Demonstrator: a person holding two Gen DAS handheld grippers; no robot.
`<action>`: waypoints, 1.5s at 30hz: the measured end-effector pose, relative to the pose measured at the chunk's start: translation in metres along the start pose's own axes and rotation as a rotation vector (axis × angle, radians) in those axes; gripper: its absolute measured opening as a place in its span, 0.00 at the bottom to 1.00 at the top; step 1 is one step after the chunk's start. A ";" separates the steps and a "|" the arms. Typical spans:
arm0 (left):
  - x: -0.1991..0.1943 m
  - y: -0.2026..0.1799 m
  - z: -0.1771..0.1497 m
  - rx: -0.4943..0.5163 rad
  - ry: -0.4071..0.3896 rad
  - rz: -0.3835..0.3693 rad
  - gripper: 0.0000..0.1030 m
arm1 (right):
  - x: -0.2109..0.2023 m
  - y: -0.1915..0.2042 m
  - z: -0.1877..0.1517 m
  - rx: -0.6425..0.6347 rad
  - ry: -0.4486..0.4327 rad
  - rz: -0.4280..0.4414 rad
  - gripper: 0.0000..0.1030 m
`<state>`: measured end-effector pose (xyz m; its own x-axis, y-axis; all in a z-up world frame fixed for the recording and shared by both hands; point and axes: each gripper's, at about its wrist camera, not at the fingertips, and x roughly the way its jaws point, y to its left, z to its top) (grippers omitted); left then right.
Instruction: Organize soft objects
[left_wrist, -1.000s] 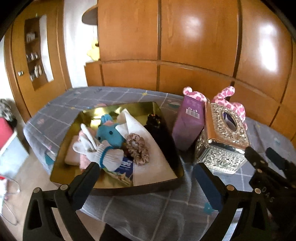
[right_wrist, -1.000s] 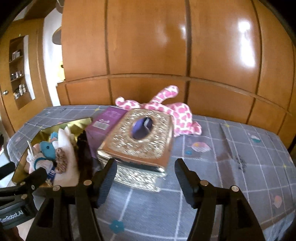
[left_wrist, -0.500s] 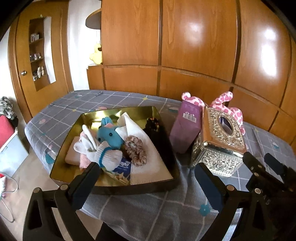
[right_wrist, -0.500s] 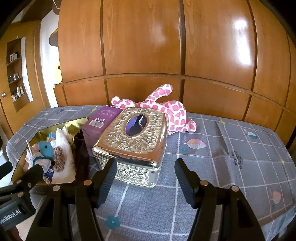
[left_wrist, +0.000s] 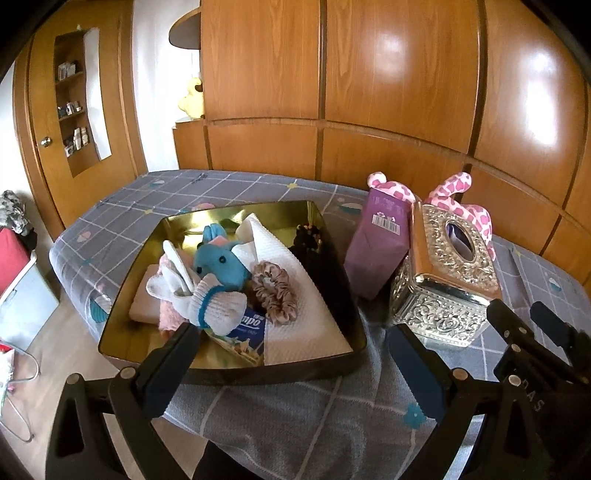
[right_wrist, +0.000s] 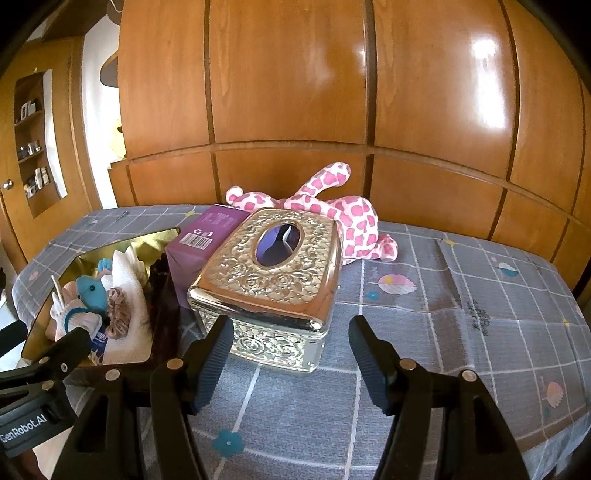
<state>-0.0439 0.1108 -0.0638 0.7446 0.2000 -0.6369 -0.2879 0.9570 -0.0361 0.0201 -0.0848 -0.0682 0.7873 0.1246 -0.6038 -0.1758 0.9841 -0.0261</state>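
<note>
The left wrist view looks down into the gold tray (left_wrist: 332, 240) and shows its load in full: a white sock with a blue band (left_wrist: 218, 306) nearest, a tissue packet (left_wrist: 251, 326) under it, a mauve scrunchie (left_wrist: 275, 291) on a white waffle cloth (left_wrist: 303, 295), a blue plush toy (left_wrist: 221, 264) behind, and a dark item (left_wrist: 308, 236) against the tray's right wall that is too dim to name. The right wrist view sees that tray (right_wrist: 122, 243) only edge-on at 9 o'clock, but shows the whole pink-and-white spotted plush (right_wrist: 347, 218) lying on the grey checked tablecloth (right_wrist: 461, 295), which the left view mostly hides behind the boxes.

The left tongs (left_wrist: 291, 363) are held level at the desk's near edge, spread wide and empty, with the tray between 11 and 12 o'clock just past the tips. The right tongs (right_wrist: 291, 354) are also level, wide apart and empty, low over the cloth.

Just past the right tongs at 12 o'clock stands the embossed silver tissue box (right_wrist: 269, 280), a purple carton (right_wrist: 207, 240) touching its left side. The spotted plush lies beyond the tissue box, at 12 to 1 o'clock, close to the wooden wall panels (right_wrist: 295, 92).
</note>
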 end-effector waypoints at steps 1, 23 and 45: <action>0.001 0.000 0.000 -0.001 0.002 0.001 1.00 | 0.001 0.001 0.000 -0.003 0.001 0.001 0.64; 0.004 0.009 0.000 -0.026 0.019 0.005 1.00 | 0.003 0.007 0.000 -0.013 0.002 0.001 0.64; 0.005 0.014 0.000 -0.026 0.028 0.010 1.00 | 0.004 0.009 -0.002 -0.017 0.010 0.003 0.64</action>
<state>-0.0438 0.1251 -0.0678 0.7244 0.2034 -0.6586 -0.3111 0.9491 -0.0491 0.0207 -0.0761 -0.0722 0.7811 0.1261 -0.6115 -0.1880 0.9814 -0.0378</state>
